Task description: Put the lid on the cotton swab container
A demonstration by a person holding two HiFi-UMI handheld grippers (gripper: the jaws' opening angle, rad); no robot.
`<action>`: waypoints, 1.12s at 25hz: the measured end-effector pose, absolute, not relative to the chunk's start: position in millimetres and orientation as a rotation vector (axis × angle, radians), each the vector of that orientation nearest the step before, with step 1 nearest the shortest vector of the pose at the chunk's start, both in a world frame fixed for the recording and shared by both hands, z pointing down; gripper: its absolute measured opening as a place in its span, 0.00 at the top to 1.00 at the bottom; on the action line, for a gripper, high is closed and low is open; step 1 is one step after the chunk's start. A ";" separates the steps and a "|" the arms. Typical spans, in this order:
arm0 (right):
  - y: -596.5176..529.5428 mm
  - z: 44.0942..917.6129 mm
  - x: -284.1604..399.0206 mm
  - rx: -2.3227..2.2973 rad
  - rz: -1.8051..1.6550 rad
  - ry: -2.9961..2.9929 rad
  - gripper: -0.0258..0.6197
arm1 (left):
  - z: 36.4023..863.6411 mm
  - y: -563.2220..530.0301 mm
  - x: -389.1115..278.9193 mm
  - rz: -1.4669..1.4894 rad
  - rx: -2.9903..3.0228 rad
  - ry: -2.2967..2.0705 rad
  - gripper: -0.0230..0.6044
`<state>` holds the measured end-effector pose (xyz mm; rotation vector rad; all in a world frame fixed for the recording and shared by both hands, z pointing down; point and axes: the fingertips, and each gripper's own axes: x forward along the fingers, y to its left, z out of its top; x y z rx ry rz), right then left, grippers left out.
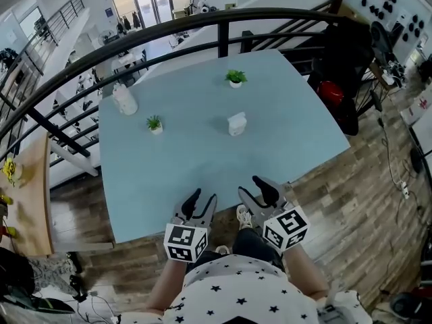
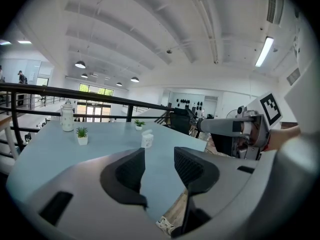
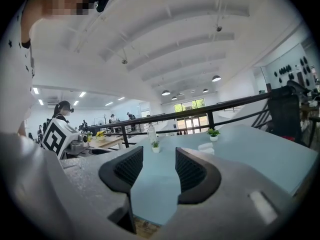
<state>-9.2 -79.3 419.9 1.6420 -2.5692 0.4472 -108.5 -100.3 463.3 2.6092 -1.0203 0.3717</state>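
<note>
Head view, steeply down: we hold the left hand-held gripper (image 1: 201,200) and the right hand-held gripper (image 1: 254,189) side by side over the near edge of the pale blue table (image 1: 182,167), each marker cube toward us; the cotton swab container (image 1: 237,123), small and white, stands near the middle of the table, well apart from both; whether its lid sits square on it we cannot tell at this size; a small potted plant (image 1: 154,123) stands to its left, a second potted plant (image 1: 235,78) beyond it toward the far edge, and a white bottle (image 1: 125,100) near the far left corner; a black railing (image 1: 202,22) curves behind the table. Left gripper view: the jaws of the left hand-held gripper (image 2: 159,156) stand apart with only bare table between them; the cotton swab container (image 2: 147,139) stands upright ahead, just above the gap. Right gripper view: the right hand-held gripper (image 3: 159,156) also has its jaws apart, clamped on nothing; the cotton swab container (image 3: 206,147) sits ahead, right of the gap, near the second potted plant (image 3: 213,132).
</note>
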 end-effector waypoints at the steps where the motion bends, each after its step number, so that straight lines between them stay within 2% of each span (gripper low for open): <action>1: -85.3 420.2 -4.6 1.645 0.448 -2.570 0.67 | 464.4 -105.4 -104.9 0.373 2.609 -1.021 0.69; 28: -264.4 425.2 104.8 1.377 0.443 -2.640 0.67 | 486.8 -259.9 20.5 0.423 2.530 -1.094 0.68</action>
